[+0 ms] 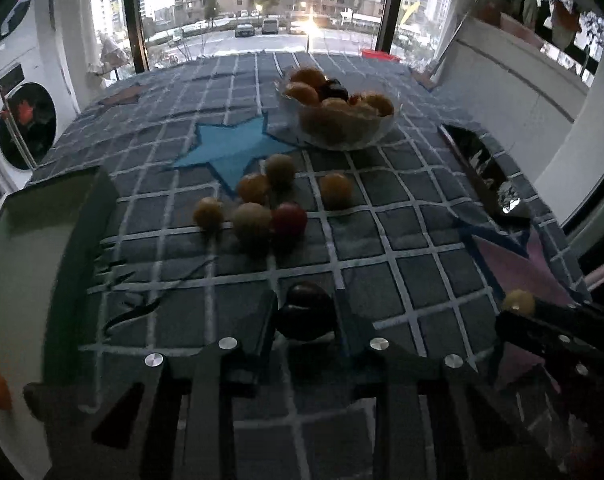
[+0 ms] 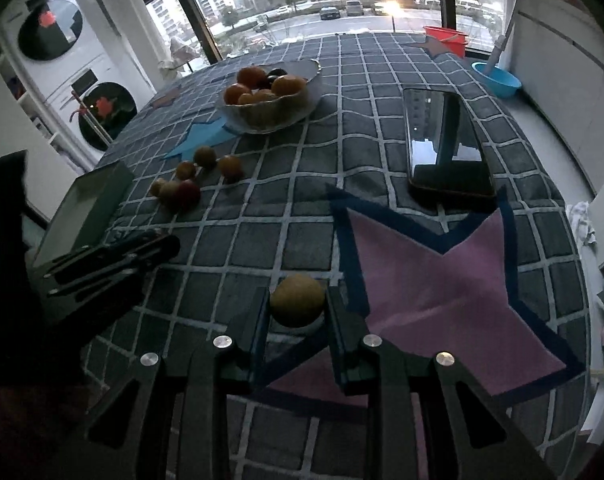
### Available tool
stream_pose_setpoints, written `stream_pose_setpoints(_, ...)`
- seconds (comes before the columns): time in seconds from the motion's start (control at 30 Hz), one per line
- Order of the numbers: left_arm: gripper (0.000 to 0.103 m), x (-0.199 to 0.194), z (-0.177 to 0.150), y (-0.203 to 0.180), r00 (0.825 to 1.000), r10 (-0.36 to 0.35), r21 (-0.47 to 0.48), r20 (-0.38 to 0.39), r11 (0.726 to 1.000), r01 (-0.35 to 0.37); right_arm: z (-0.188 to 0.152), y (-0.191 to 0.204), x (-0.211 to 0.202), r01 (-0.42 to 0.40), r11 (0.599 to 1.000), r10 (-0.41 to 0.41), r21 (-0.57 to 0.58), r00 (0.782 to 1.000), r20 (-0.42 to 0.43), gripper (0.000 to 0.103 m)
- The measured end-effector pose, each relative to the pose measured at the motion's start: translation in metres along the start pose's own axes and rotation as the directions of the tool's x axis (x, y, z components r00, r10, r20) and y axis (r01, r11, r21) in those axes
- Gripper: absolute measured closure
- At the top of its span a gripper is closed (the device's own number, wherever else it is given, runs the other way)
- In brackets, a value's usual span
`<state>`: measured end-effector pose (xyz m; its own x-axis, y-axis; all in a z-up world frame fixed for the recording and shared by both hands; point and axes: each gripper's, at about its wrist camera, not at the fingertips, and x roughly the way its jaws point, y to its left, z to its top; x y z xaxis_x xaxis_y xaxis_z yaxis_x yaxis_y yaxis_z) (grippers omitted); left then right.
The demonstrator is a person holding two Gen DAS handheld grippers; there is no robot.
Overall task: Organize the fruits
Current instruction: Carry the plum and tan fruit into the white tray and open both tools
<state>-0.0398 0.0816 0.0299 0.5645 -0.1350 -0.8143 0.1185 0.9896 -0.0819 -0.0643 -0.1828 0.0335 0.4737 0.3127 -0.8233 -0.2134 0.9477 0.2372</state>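
Dark plum clamped, yellow fruit clamped

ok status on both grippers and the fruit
Left gripper shut on dark plum. Right gripper shut on yellow-green fruit. Six loose fruits short of bowl. Nothing in the way.

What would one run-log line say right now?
left gripper: shut on dark plum | right gripper: shut on yellow-green fruit

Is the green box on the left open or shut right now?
Open. The flat green box shows a pale inner floor inside raised walls, no lid on it. It looks empty; no fruit shows inside.
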Motion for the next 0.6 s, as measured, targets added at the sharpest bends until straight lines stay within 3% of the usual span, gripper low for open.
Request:
stream_pose_setpoints(0.17,0.074,-0.035,-0.003,0.029,0.998,0.013,-0.036,0.058,0.999,-0.011,0.001,0.02,-0.002,-0.001,1.0,0.001,-0.024,1.0,-0.003,0.073)
stream_pose_setpoints(0.4,0.074,-0.069,-0.015,0.086,0.978,0.172,-0.043,0.119,0.985,-0.168,0.01,0.079,0.0,-0.036,0.993,0.034,-0.113,0.999,-0.017,0.073)
stream_pose_setpoints(0.6,0.074,-0.077,-0.029,0.144,0.967,0.232,-0.154,0.109,0.965,-0.214,0.019,0.143,0.014,-0.097,0.977,0.089,-0.191,0.995,-0.055,0.073)
